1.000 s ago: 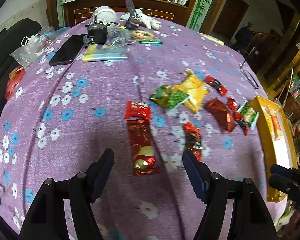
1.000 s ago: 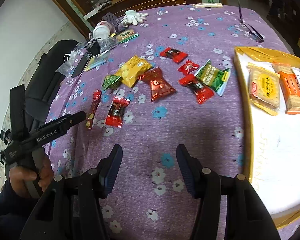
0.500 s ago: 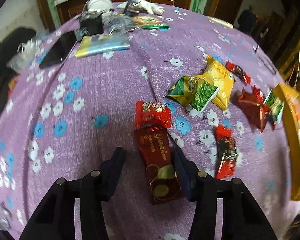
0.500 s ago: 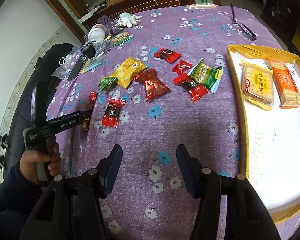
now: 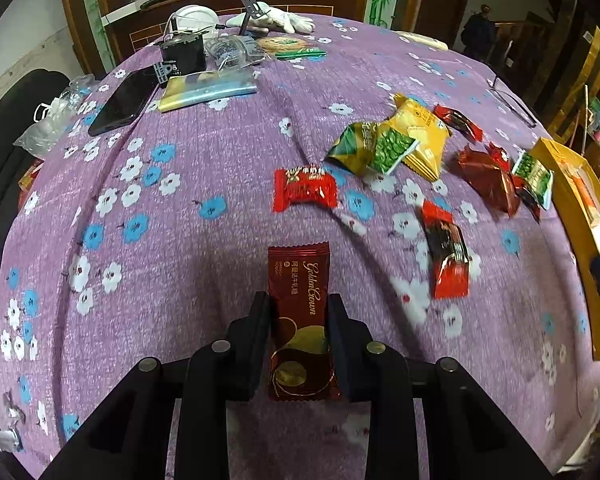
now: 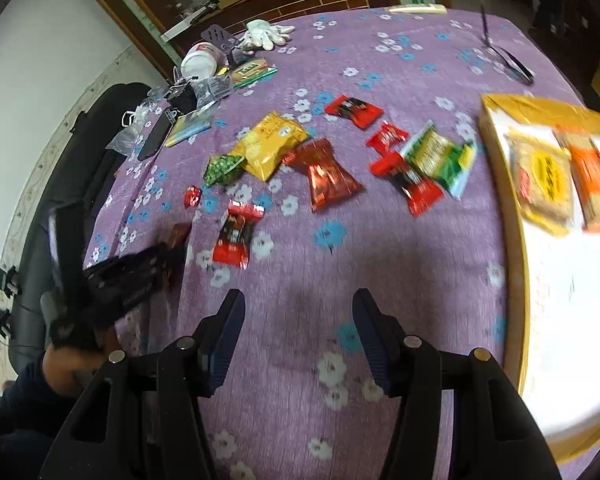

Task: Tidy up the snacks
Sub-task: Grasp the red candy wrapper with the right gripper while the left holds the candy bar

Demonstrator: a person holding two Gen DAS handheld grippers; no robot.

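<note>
A dark red chocolate bar [image 5: 300, 276] lies lengthwise on the purple flowered tablecloth [image 5: 204, 288]. My left gripper [image 5: 298, 300] is shut on it, its pads pressed against both long edges. The right wrist view shows that gripper [image 6: 168, 256], blurred, at the left with the bar's end [image 6: 179, 235] sticking out. My right gripper [image 6: 299, 296] stands open over bare cloth with nothing between its fingers. Loose snacks lie beyond: a red candy [image 5: 304, 190], a red-black pack [image 5: 448, 252], a green pack [image 5: 376, 148] and a yellow pack [image 5: 420, 136]. The gold-rimmed tray [image 6: 500, 184] holds a yellow cracker pack [image 6: 544, 180] and an orange pack [image 6: 592, 184].
At the table's far side sit a black phone [image 5: 124, 100], a white glove [image 5: 276, 22], a white tub [image 6: 202, 60] and small clutter. Spectacles [image 6: 508, 60] lie far right. A black chair [image 6: 80, 160] stands at the left edge. A sleeve and hand [image 6: 64, 364] hold the left gripper.
My left gripper has come down over the dark red bar and closed from wide open onto it. The right gripper has shifted sideways, still open; its view is now blurred.
</note>
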